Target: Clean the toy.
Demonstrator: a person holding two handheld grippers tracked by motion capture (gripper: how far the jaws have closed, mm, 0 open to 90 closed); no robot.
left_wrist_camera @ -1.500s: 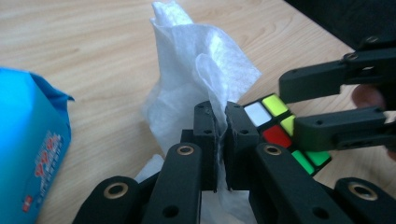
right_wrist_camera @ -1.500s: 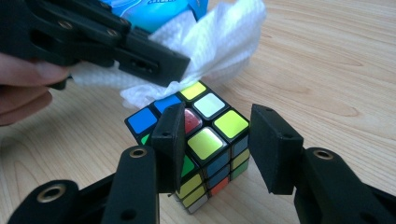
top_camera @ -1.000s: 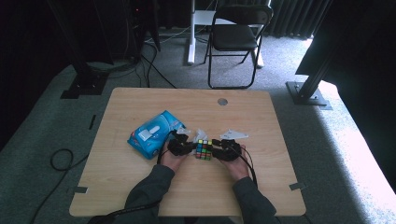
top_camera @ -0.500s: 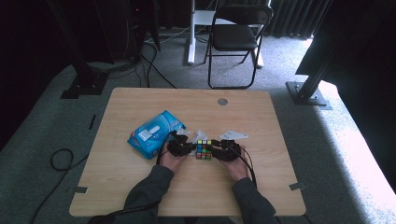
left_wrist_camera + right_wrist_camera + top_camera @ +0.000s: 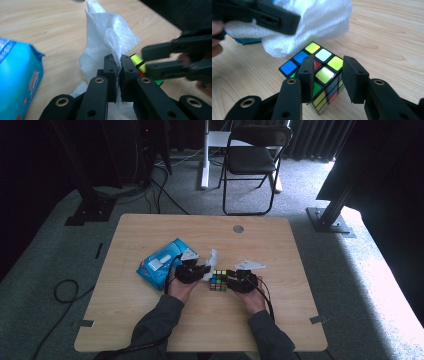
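Pale woodgrain table point(image 5: 150, 320): my left gripper point(image 5: 116, 65) pinches a crinkled white wipe point(image 5: 107, 40); my right gripper point(image 5: 328, 75) has just been closing on the glossy puzzle cube point(image 5: 322, 72).

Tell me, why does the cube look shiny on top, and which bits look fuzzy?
Right gripper view: light glares off the cube top stickers; the wipe is washed out. Left gripper view: the right gripper is blurred, the left gripper sharp. High view: dark surroundings.
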